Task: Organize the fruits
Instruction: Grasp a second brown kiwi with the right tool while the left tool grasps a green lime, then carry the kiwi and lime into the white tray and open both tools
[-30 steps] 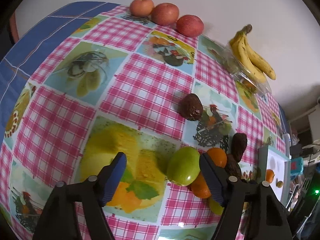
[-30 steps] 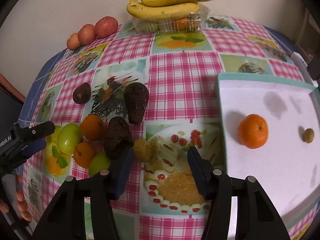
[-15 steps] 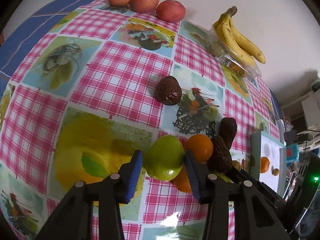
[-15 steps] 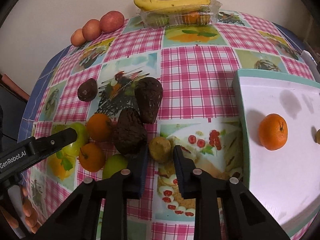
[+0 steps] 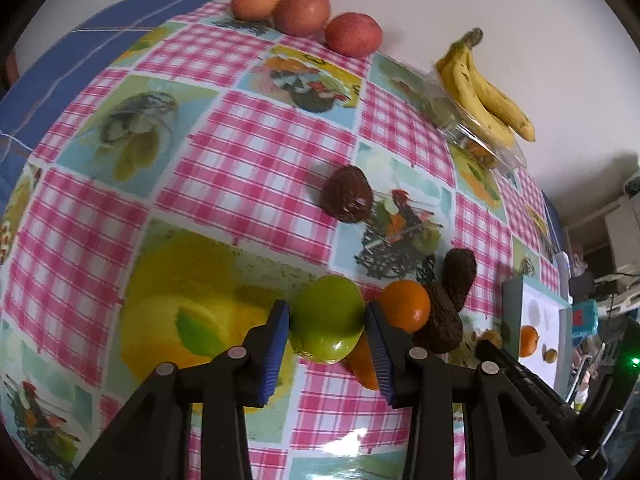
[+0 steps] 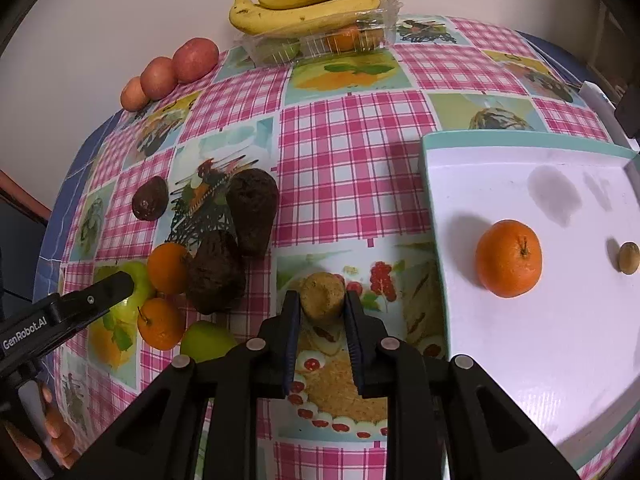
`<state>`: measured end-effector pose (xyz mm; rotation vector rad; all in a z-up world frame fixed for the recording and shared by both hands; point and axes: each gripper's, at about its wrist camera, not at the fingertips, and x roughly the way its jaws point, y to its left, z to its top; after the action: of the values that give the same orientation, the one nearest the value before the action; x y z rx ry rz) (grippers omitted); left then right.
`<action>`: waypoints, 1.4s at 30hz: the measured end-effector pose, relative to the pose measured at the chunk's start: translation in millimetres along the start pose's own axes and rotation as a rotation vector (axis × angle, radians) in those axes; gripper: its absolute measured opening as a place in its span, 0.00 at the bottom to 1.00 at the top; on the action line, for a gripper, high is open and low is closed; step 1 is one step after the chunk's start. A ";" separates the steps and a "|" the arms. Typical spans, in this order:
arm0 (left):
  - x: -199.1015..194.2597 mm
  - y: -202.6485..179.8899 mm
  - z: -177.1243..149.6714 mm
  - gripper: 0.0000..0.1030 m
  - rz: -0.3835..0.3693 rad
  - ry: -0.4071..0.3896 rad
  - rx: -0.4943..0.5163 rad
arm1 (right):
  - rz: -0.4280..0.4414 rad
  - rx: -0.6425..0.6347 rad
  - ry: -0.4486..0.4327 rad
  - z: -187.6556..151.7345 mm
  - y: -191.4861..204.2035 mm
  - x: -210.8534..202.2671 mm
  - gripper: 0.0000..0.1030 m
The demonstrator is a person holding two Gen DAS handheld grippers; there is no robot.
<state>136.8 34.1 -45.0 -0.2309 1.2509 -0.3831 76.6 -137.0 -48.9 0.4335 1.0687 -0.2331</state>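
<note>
My left gripper [image 5: 326,322] is shut on a green apple [image 5: 326,324] at the near middle of the checked tablecloth. My right gripper [image 6: 322,306] is shut on a small brown fruit [image 6: 322,296]. Beside the apple lie an orange [image 5: 406,310], another orange [image 6: 160,322], two dark avocados [image 6: 216,272] [image 6: 254,210] and a second green apple [image 6: 204,340]. A third avocado [image 5: 348,200] lies apart. The white tray [image 6: 560,352] on the right holds an orange [image 6: 508,258] and a small brown fruit [image 6: 629,258].
Three red apples [image 5: 308,14] line the far edge by the wall. Bananas [image 6: 308,4] lie on a clear plastic box [image 6: 320,40] with fruit inside. The left gripper's arm [image 6: 60,312] shows in the right wrist view.
Both grippers moved forward and closed: the left on the green apple, the right on the small brown fruit. Both were wide open one second ago.
</note>
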 end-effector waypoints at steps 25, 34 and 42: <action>-32.3 -82.7 -16.6 0.40 -0.073 -0.070 0.092 | -0.123 0.177 -0.115 1.1 -112.2 -73.3 0.22; -19.2 -151.2 -44.5 0.40 -0.103 -0.030 0.243 | -0.209 0.337 -0.131 -13.7 -192.7 -95.0 0.22; -0.8 -210.6 -81.7 0.40 -0.129 0.003 0.439 | -0.257 0.431 -0.142 -24.6 -233.7 -104.0 0.22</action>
<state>26.1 -155.0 9.9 0.0654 1.1265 -0.7566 -82.5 -336.8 -20.6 0.6545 0.9316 -0.7202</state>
